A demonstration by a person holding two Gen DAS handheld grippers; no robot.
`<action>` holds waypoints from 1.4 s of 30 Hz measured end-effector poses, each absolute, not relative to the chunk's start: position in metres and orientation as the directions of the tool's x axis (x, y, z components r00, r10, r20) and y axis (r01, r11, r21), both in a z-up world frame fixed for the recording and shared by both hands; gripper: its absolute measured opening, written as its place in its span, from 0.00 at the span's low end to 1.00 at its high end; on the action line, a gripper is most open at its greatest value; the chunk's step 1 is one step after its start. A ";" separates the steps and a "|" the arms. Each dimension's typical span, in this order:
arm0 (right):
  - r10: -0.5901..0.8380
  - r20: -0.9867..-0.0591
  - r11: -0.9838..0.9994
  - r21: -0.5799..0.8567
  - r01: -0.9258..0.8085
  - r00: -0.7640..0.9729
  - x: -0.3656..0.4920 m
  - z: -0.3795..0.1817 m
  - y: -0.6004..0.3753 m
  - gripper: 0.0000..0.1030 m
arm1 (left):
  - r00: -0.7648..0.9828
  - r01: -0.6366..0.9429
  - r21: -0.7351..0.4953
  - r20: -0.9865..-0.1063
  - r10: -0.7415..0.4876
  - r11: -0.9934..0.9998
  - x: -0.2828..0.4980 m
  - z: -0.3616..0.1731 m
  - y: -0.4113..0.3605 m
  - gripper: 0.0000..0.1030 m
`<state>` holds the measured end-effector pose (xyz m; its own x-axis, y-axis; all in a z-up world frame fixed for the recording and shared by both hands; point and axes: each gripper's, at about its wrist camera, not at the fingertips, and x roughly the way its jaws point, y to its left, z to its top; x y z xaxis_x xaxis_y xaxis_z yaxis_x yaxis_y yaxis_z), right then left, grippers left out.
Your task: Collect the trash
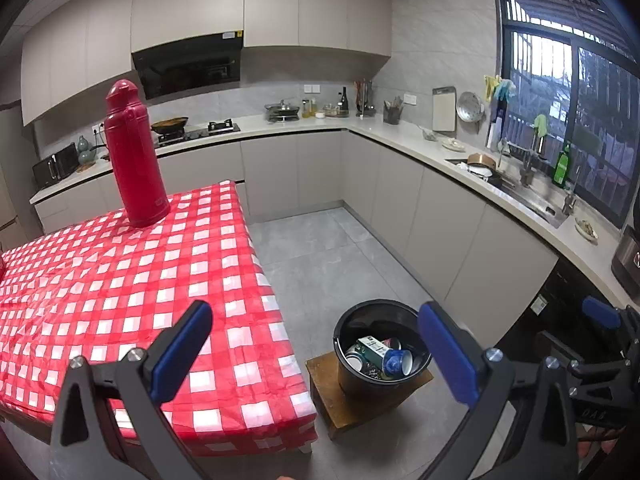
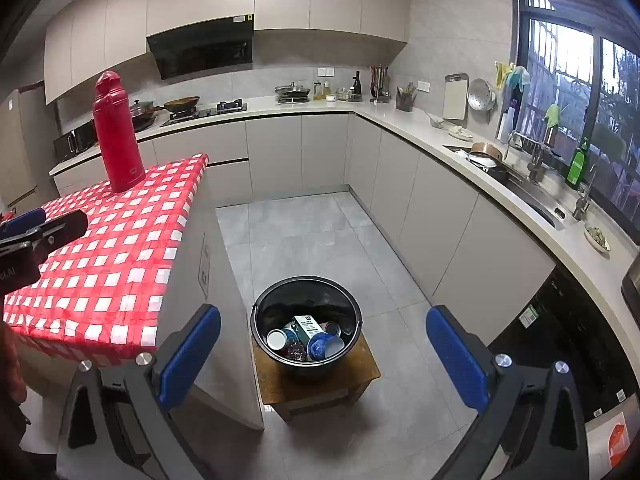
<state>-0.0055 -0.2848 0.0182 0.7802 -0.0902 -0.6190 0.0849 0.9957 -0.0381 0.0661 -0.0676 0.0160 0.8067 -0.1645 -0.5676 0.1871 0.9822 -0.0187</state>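
A black bucket (image 1: pixel 352 376) stands on a low wooden stool (image 1: pixel 320 400) on the floor beside the table; it also shows in the right wrist view (image 2: pixel 264 344). Inside lie a green-white carton (image 1: pixel 374 347), cans and blue paper cups (image 2: pixel 324 345). My left gripper (image 1: pixel 316 344) is open and empty, above the table's corner and the bucket. My right gripper (image 2: pixel 323 344) is open and empty, above the bucket. The right gripper's side shows at the left wrist view's right edge (image 1: pixel 600 314).
A table with a red-white checked cloth (image 1: pixel 132 280) carries a tall red thermos (image 1: pixel 134 156). An L-shaped counter (image 1: pixel 400 136) with a hob, a sink and dishes runs along the walls. Grey tiled floor (image 2: pixel 312 240) lies between.
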 end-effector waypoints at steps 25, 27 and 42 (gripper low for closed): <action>-0.077 -0.618 0.997 -0.030 0.075 0.782 -0.001 0.018 -0.284 1.00 | 0.808 0.174 -0.013 -0.569 -0.151 0.985 0.067 0.015 -0.066 1.00; -0.077 -0.617 0.997 -0.030 0.074 0.783 -0.001 0.018 -0.285 1.00 | 0.808 0.176 -0.015 -0.568 -0.153 0.984 0.066 0.014 -0.066 1.00; -0.068 -0.624 0.998 -0.030 0.064 0.779 -0.001 0.016 -0.281 1.00 | 0.815 0.181 -0.028 -0.555 -0.166 0.983 0.063 0.011 -0.064 1.00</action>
<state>-0.0012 -0.2807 0.0160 0.7786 -0.0683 -0.6238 0.0637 0.9975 -0.0297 0.0625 -0.0636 0.0105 0.8151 -0.1659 -0.5550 0.1813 0.9830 -0.0276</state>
